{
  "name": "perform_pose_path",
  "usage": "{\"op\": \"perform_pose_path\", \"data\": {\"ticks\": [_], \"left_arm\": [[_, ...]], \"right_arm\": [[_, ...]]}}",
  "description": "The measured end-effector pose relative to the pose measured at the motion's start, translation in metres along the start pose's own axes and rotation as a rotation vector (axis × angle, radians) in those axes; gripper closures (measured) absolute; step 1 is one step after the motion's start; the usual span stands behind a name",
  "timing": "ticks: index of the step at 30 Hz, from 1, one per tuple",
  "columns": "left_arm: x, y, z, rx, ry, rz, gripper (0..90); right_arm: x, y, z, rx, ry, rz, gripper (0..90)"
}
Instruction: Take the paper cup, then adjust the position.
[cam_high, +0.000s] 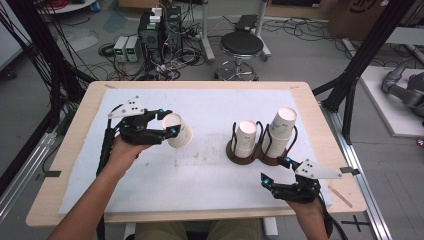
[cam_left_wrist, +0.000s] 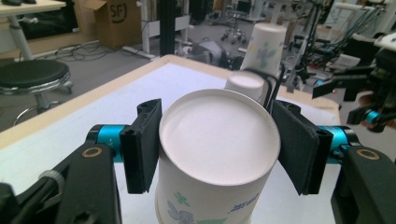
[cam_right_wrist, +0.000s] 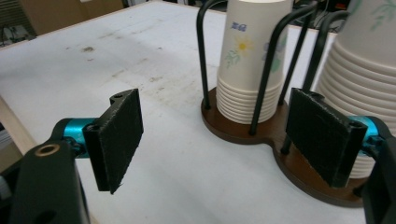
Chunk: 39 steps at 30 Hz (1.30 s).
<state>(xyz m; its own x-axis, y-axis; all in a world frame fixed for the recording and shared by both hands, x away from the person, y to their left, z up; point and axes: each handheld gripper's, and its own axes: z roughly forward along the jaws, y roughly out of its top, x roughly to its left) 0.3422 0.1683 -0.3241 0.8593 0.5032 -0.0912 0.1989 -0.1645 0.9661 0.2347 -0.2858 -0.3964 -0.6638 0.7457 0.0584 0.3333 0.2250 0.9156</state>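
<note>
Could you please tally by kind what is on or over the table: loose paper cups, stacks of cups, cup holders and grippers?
Loose paper cup: 1
Stacks of cups: 2, the shorter stack and the taller stack
Cup holder: 1
Grippers: 2, left gripper and right gripper
Total: 6

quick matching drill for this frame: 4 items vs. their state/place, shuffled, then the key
1. left tongs
2. right tongs
3. taller cup stack
4. shorter cup stack

A. open, nothing between the pads
B. right bay of the brown cup holder
C. shut on a single paper cup
D. left bay of the holder

Pairs: 1-C, 2-A, 3-B, 4-D
</note>
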Motion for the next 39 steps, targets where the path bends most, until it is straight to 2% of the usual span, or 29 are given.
{"op": "perform_pose_path", "data": {"ticks": [3, 6, 11, 12, 14, 17, 22, 24, 25, 29, 34, 35, 36, 39], "left_arm": [[0.002, -0.010, -0.005, -0.003, 0.009, -0.020, 36.5], [0.003, -0.014, -0.008, 0.000, 0.012, -0.020, 36.4], [-0.004, -0.018, -0.011, 0.011, 0.006, 0.000, 36.4], [-0.008, -0.021, -0.011, 0.019, -0.005, 0.002, 36.5], [-0.010, -0.023, -0.011, 0.030, -0.007, 0.005, 36.5], [-0.014, -0.028, -0.012, 0.048, -0.005, -0.007, 36.5], [-0.020, -0.033, -0.015, 0.067, -0.011, 0.001, 36.6], [-0.023, -0.034, -0.015, 0.067, -0.014, -0.006, 36.6], [-0.025, -0.035, -0.015, 0.067, -0.017, -0.006, 36.6], [-0.028, -0.036, -0.014, 0.075, -0.020, -0.005, 36.6], [-0.034, -0.039, -0.011, 0.093, -0.042, -0.004, 36.5], [-0.036, -0.040, -0.010, 0.096, -0.048, -0.004, 36.5], [-0.036, -0.040, -0.010, 0.096, -0.048, -0.004, 36.5], [-0.041, -0.040, -0.007, 0.103, -0.058, 0.001, 36.5]], "right_arm": [[0.002, 0.001, 0.003, 0.002, 0.011, 0.000, 20.0], [0.004, 0.003, 0.005, -0.003, 0.031, -0.001, 20.0], [0.010, 0.009, 0.008, -0.020, 0.069, -0.008, 19.9], [0.012, 0.012, 0.011, -0.029, 0.092, -0.012, 19.9], [0.013, 0.013, 0.012, -0.027, 0.099, -0.015, 20.0], [0.019, 0.018, 0.026, -0.020, 0.147, -0.034, 19.9], [0.031, 0.027, 0.041, -0.010, 0.216, -0.071, 19.9], [0.033, 0.029, 0.044, -0.010, 0.224, -0.077, 19.9], [0.039, 0.034, 0.052, -0.006, 0.253, -0.088, 20.0], [0.048, 0.041, 0.069, 0.002, 0.307, -0.114, 19.9], [0.054, 0.044, 0.084, 0.022, 0.345, -0.132, 19.9], [0.057, 0.044, 0.092, 0.032, 0.369, -0.142, 19.9], [0.057, 0.044, 0.092, 0.032, 0.369, -0.142, 19.9], [0.060, 0.046, 0.101, 0.046, 0.409, -0.150, 19.9]]}}
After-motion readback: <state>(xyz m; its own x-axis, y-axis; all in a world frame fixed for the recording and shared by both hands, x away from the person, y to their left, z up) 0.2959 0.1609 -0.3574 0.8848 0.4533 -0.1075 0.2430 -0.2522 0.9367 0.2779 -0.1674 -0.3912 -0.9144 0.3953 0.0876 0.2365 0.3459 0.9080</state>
